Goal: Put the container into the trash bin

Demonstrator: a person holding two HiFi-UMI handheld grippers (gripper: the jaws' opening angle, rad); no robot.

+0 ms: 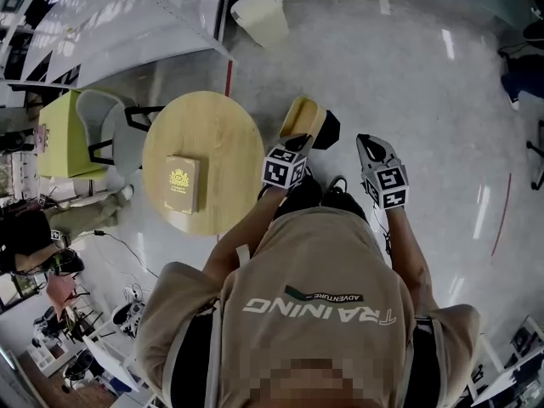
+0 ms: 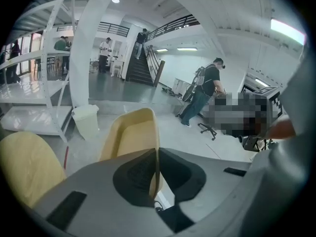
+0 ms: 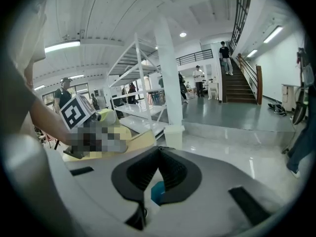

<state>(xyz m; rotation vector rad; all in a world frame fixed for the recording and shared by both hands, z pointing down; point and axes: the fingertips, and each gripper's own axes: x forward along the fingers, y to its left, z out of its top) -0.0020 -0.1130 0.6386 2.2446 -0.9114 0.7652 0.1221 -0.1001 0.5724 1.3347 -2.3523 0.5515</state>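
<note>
A pale yellow plastic container (image 1: 302, 119) is held up over the floor, just right of the round table. My left gripper (image 1: 299, 141) is shut on it. In the left gripper view the jaws (image 2: 157, 154) pinch the thin side wall of the container (image 2: 132, 135), whose open hollow faces me. The cream trash bin (image 1: 262, 15) stands on the floor farther ahead; it also shows as the trash bin (image 2: 86, 120) beyond the container and as the trash bin (image 3: 174, 135) by a white pillar. My right gripper (image 1: 368, 141) hangs beside the left, and its jaws (image 3: 159, 151) are shut on nothing.
A round wooden table (image 1: 221, 134) at the left carries a gold-printed box (image 1: 181, 184). A green and grey chair (image 1: 93, 130) stands beyond it. White shelving (image 2: 39, 83) and a pillar (image 2: 91, 48) rise behind the bin. A person (image 2: 202, 95) stands across the hall.
</note>
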